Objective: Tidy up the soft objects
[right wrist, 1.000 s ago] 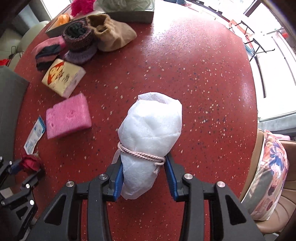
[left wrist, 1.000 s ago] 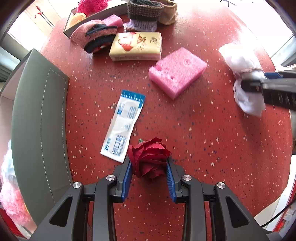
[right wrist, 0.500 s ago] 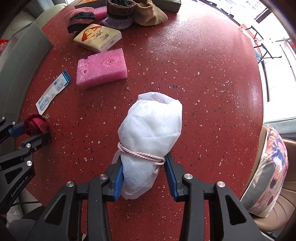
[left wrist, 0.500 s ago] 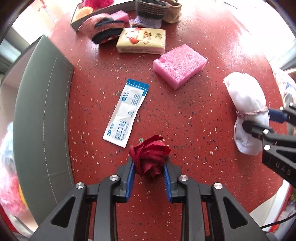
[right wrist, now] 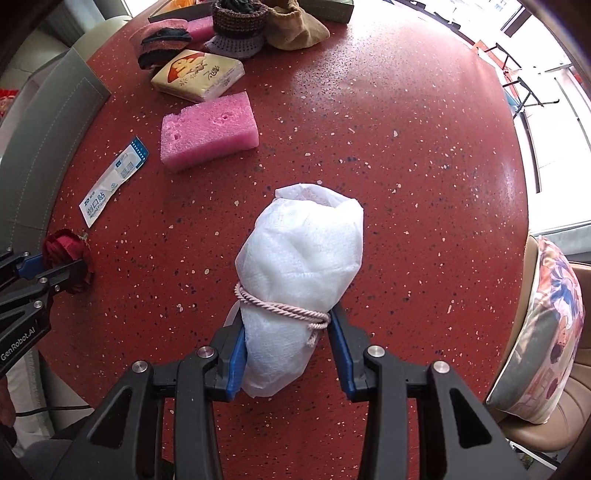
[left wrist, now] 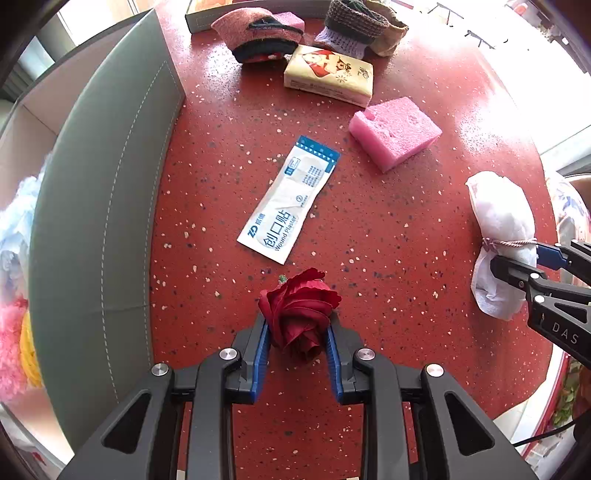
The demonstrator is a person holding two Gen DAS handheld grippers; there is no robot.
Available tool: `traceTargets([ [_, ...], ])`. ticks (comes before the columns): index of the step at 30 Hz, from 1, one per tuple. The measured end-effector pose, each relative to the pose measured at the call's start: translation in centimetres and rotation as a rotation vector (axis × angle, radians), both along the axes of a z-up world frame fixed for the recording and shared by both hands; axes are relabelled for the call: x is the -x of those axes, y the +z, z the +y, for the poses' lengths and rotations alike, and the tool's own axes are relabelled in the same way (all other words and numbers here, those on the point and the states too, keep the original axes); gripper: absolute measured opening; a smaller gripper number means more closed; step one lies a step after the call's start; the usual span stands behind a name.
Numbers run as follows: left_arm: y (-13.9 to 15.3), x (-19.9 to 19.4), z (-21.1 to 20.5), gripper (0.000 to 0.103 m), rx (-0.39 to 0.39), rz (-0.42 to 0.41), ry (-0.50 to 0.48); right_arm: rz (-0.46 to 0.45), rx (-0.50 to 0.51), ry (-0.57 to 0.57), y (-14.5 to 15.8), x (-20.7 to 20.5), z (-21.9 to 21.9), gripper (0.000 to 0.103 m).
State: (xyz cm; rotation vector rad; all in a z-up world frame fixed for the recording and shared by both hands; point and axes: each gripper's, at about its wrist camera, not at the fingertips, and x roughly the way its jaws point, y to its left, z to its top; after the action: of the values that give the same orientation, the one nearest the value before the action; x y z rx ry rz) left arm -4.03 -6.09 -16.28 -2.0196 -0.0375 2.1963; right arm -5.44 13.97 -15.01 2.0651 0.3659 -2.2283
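My left gripper [left wrist: 297, 336] is shut on a dark red fabric rose [left wrist: 300, 312], held over the near part of the red speckled table [left wrist: 388, 229]. The rose [right wrist: 68, 251] and left gripper [right wrist: 55, 264] also show at the left of the right wrist view. My right gripper [right wrist: 286, 338] is shut on a white cloth bundle [right wrist: 301, 266] tied with a pink cord. The bundle [left wrist: 502, 229] and right gripper [left wrist: 524, 262] show at the right of the left wrist view.
On the table lie a wound plaster packet [left wrist: 291, 197], a pink sponge [left wrist: 395, 131], a tissue pack [left wrist: 328, 74], knitted socks [left wrist: 258, 37], a knitted pouch [left wrist: 351, 26] and a tan pouch [right wrist: 299, 27]. A grey chair back [left wrist: 99, 206] stands left; a cushion [right wrist: 543, 325] right.
Both grippers have drawn back toward the near table edge, each still holding its object. The left jaws closed tighter on the rose. The far items look further away.
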Motion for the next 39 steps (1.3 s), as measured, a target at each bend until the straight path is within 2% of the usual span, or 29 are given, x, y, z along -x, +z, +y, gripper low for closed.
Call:
traceTargets([
  [3, -0.5, 1.1, -0.6, 0.028, -0.012, -0.011, 0.009, -0.001, 0.008, -0.003, 0.1, -0.2, 0.2, 0.043],
  [16, -0.3, 2.2, 3.4, 0.028, 0.033, -0.020, -0.035, -0.031, 0.057, -0.003, -0.6, -0.8, 1.4, 0.043],
  [27, 0.9, 2.8, 5.4, 0.028, 0.044, -0.019, -0.058, -0.030, 0.044, 0.020, 0.6, -1.4, 1.4, 0.043],
  [34, 2.4, 3.4, 5.5, 0.028, 0.047, 0.004, -0.066, -0.019, 0.039, 0.046, 2.0, -1.3, -0.2, 0.043],
  [39, 4.9, 4.1, 4.9, 0.028, 0.035, 0.046, -0.039, 0.000, 0.043, 0.065, 3.6, -1.6, -0.8, 0.043],
])
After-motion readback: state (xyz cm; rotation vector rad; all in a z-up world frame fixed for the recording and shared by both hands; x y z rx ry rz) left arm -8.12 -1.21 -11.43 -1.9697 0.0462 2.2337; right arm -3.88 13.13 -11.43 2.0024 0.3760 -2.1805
